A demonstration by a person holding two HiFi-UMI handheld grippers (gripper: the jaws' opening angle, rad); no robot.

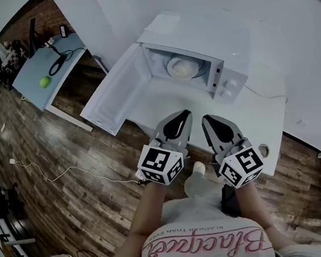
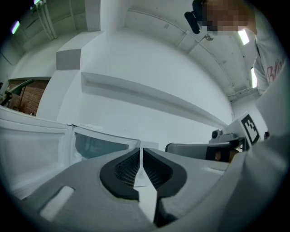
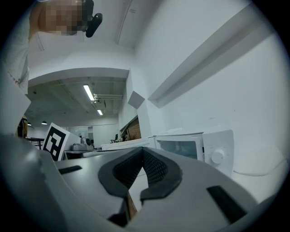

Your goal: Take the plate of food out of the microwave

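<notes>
Both claws are sitting shut and empty: my left claw (image 2: 141, 153) is pressing its jaws together on nothing, and my right claw (image 3: 143, 152) is doing the same. I'm holding them side by side over the near edge of the white tabletop (image 1: 261, 114), pointing at the microwave (image 1: 226, 75). Its door (image 1: 114, 93) is hanging wide open to the left. The plate of food (image 1: 184, 67) is sitting inside, well apart from both claws.

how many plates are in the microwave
1: a plate of food sits in the middle of the open microwave. Parts of the inside are hidden behind its front, so more cannot be ruled out.
</notes>
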